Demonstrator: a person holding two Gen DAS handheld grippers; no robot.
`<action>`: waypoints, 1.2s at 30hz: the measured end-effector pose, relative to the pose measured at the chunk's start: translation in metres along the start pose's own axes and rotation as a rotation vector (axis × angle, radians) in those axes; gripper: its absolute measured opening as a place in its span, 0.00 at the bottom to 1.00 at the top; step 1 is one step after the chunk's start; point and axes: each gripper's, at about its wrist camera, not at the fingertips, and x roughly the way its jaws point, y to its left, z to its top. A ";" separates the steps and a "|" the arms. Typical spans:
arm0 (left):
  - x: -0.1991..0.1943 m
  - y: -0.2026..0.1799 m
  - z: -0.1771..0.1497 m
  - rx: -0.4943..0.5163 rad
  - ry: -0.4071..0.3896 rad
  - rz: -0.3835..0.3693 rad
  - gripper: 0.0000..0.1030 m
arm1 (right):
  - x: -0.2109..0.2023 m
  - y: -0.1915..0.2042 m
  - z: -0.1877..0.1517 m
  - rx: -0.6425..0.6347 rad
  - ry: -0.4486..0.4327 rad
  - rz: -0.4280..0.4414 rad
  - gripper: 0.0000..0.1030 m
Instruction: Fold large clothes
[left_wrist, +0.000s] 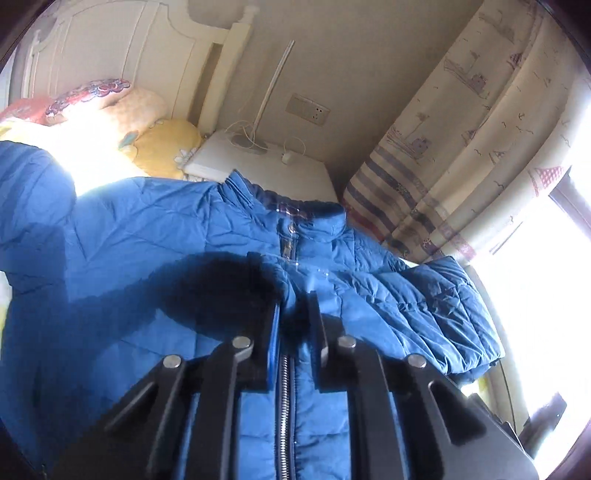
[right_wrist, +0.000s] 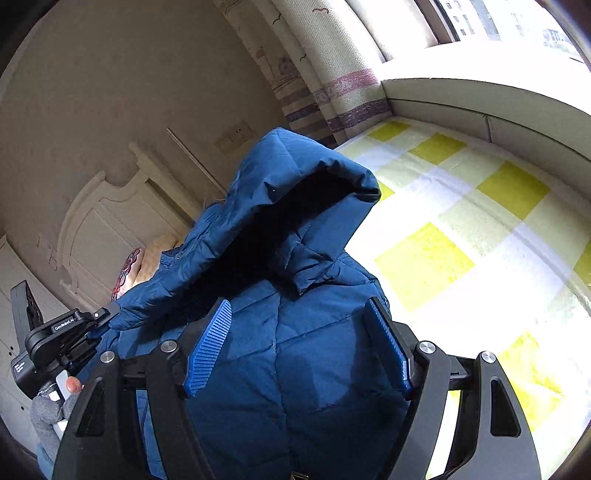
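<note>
A large blue quilted jacket (left_wrist: 155, 236) lies front-up on the bed, collar toward the wall, with its zipper (left_wrist: 284, 391) running down between my left fingers. My left gripper (left_wrist: 295, 314) is shut, pinching the jacket front beside the zipper. In the right wrist view the same left gripper (right_wrist: 107, 314) meets the fabric at its tip. One sleeve (right_wrist: 295, 177) arches up in a loose fold, and the same sleeve (left_wrist: 443, 314) shows bunched in the left view. My right gripper (right_wrist: 299, 332) stands open low over the jacket (right_wrist: 295, 387), whose fabric fills the space between the blue pads (right_wrist: 208, 347).
The bed has a yellow-and-white checked sheet (right_wrist: 424, 266). Pillows (left_wrist: 147, 122) and a cream headboard (left_wrist: 110, 55) are at the back left. A white bedside table (left_wrist: 258, 162) carries a lamp and cable. A patterned curtain (left_wrist: 461, 147) and a window ledge (right_wrist: 480, 99) border the right. A person's hand (right_wrist: 70, 386) holds the left gripper.
</note>
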 end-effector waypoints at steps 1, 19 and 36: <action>-0.014 0.015 0.010 -0.008 -0.027 0.026 0.12 | 0.000 0.000 0.000 0.002 -0.001 0.002 0.71; -0.055 0.099 -0.005 0.210 -0.142 0.354 0.75 | -0.001 -0.001 -0.001 -0.002 0.007 -0.011 0.71; 0.020 0.098 -0.029 0.297 0.125 0.383 0.88 | 0.061 0.118 0.004 -0.549 0.112 -0.233 0.75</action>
